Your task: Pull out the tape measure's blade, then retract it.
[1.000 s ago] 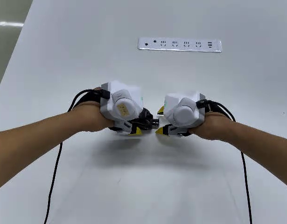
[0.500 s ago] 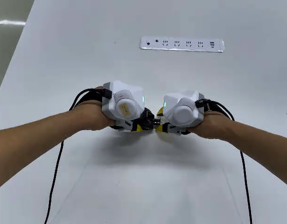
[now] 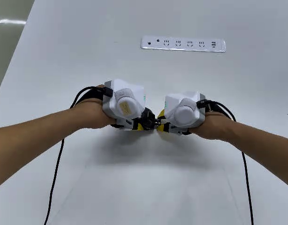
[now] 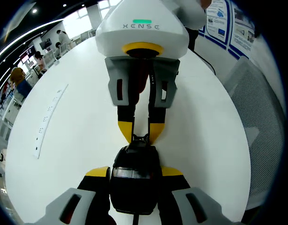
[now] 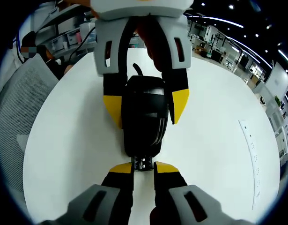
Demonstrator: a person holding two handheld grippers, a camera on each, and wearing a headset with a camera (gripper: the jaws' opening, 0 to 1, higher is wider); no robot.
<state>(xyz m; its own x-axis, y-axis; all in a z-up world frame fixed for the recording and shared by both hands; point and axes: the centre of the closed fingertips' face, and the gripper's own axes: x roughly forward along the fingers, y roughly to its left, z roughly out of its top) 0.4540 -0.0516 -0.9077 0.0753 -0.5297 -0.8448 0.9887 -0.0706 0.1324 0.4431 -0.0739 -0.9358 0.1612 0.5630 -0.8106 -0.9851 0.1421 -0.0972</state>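
Above the near middle of the desk (image 3: 144,187), one black tape measure (image 5: 144,117) is clamped between the left gripper's (image 4: 135,171) jaws. The right gripper's (image 5: 144,168) jaws are almost closed, apparently pinching its metal blade tip. One power strip (image 3: 183,44) lies well beyond. Bare desk surrounds both grippers, and its left edge is well apart.

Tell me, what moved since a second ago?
The left gripper, clamped on the tape measure, slid a little toward the right gripper, so the gap between them shrank. Both kept their grips, the right one on the blade tip. The power strip stayed put.
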